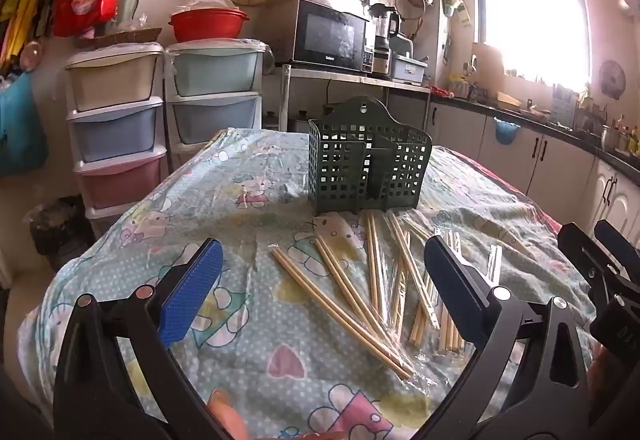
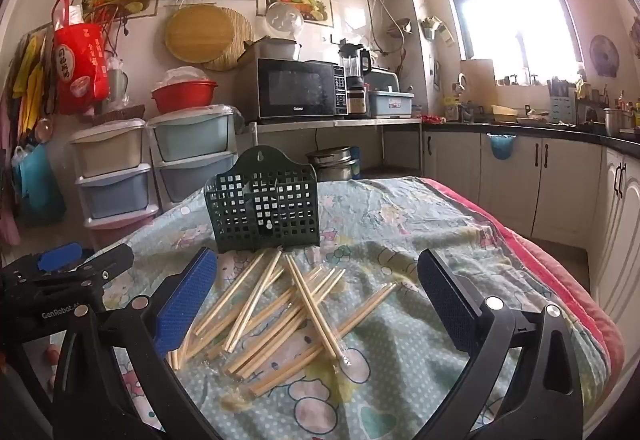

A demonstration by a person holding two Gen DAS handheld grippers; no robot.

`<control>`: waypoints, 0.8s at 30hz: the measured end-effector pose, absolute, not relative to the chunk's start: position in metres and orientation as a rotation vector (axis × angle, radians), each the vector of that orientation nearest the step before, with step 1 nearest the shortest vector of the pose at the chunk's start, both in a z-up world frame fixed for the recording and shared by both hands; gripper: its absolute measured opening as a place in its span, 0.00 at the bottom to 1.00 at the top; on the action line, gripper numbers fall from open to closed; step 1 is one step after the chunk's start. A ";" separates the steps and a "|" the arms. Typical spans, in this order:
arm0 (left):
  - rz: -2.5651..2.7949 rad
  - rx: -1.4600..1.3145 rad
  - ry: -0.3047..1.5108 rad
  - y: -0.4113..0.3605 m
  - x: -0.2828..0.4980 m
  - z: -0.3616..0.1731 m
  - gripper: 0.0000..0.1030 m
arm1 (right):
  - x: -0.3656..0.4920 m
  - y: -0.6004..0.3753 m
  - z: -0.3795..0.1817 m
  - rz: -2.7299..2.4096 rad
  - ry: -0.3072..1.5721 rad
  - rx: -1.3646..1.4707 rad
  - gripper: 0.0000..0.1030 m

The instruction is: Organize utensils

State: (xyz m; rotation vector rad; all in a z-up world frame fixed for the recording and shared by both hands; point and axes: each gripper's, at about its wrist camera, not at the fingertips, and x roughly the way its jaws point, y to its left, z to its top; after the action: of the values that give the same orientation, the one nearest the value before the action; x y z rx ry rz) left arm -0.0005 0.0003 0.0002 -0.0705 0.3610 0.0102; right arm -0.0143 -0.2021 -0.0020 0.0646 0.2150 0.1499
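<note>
Several pairs of wooden chopsticks in clear wrappers (image 1: 384,292) lie scattered on the table; they also show in the right wrist view (image 2: 280,308). A dark green perforated utensil holder (image 1: 366,170) stands upright behind them, empty as far as I see, and shows in the right wrist view (image 2: 264,210). My left gripper (image 1: 324,288) is open and empty, above the near chopsticks. My right gripper (image 2: 316,296) is open and empty, over the pile. The right gripper (image 1: 600,260) shows at the left view's right edge.
The table wears a pale blue cartoon-print cloth (image 1: 224,200) under clear plastic, with a red edge (image 2: 560,272) on the right. Stacked plastic drawers (image 1: 120,128) stand behind left; a microwave (image 1: 328,36) and counter cabinets (image 2: 540,176) lie beyond.
</note>
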 end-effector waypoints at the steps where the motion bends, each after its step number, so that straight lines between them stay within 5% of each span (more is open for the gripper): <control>1: 0.010 -0.070 0.362 0.000 -0.001 0.000 0.90 | -0.014 -0.202 -0.002 0.152 0.221 0.065 0.94; 24: 0.012 -0.080 0.365 0.005 -0.001 0.004 0.90 | -0.013 -0.203 0.000 0.148 0.237 0.072 0.94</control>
State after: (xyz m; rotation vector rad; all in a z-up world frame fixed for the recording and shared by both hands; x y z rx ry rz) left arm -0.0010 0.0047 0.0043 -0.0798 0.3647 0.0116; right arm -0.0133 -0.2028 -0.0004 0.0721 0.2369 0.1484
